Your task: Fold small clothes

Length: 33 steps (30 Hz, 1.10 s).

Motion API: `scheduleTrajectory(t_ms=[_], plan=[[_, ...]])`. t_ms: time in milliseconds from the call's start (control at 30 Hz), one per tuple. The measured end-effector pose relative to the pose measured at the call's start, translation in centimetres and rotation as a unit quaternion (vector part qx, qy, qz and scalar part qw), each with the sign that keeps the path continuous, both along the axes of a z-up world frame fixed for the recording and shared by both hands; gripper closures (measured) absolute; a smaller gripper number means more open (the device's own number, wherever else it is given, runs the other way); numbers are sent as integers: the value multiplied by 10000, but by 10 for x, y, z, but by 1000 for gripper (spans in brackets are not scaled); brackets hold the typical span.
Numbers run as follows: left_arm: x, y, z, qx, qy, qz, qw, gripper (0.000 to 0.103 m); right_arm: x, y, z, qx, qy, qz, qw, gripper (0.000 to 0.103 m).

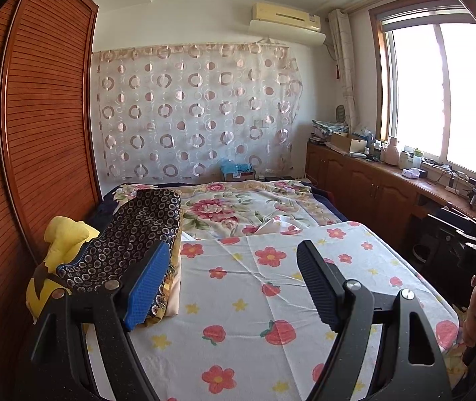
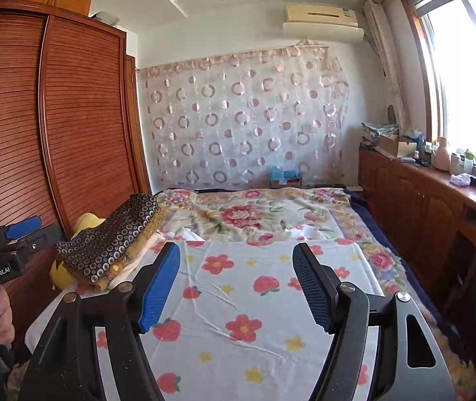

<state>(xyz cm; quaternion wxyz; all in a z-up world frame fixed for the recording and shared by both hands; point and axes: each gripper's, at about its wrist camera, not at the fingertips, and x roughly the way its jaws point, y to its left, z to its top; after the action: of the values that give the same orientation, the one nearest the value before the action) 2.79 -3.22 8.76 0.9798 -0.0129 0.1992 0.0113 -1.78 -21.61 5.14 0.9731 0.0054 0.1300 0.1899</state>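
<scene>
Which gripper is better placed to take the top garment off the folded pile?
Probably left. The left gripper hangs open right beside the pile, its blue pad nearly alongside. The right gripper, also open, hangs over bare cloth, farther away.

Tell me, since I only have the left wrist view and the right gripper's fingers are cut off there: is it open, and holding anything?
Observer: The right gripper is open with nothing between its fingers. Only the flowered sheet lies beyond.
Operator: My left finger hides part of the folded stack. What lies under the top piece?
Observer: Under the dark ringed piece is a mustard layer, then a pale layer.
</scene>
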Motion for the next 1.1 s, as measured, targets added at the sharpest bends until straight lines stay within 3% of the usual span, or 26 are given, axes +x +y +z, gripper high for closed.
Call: scheduleTrajectory(t_ms=[1100], plan=[[0,5,-4,33,-7,27,10000,24,4,-10,-3,-1,26,52,10000,31]])
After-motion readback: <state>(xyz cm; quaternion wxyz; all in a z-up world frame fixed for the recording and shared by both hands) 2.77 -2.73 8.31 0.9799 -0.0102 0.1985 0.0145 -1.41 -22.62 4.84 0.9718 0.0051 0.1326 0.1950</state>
